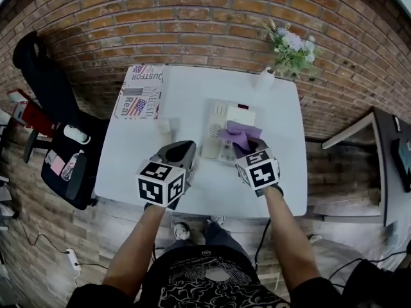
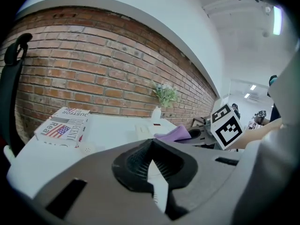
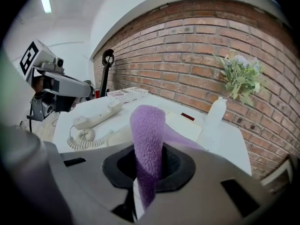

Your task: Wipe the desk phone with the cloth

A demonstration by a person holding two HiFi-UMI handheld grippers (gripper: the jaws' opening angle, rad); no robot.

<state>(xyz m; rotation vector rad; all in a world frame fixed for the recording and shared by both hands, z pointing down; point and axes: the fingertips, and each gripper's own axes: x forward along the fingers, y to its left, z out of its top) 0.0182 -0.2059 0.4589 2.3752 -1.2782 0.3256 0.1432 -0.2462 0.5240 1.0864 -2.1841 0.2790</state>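
Purple cloth (image 1: 241,132) pinched in right claw (image 1: 244,147) over desk phone (image 1: 215,133), left claw (image 1: 183,151) closed, box (image 1: 140,92) printed "Real"

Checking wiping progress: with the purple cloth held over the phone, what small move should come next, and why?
Likely press the right gripper down slightly and sweep the cloth across the desk phone. Its tongs are shut on the cloth, which sits over the phone's face; the left gripper is shut and empty beside it.
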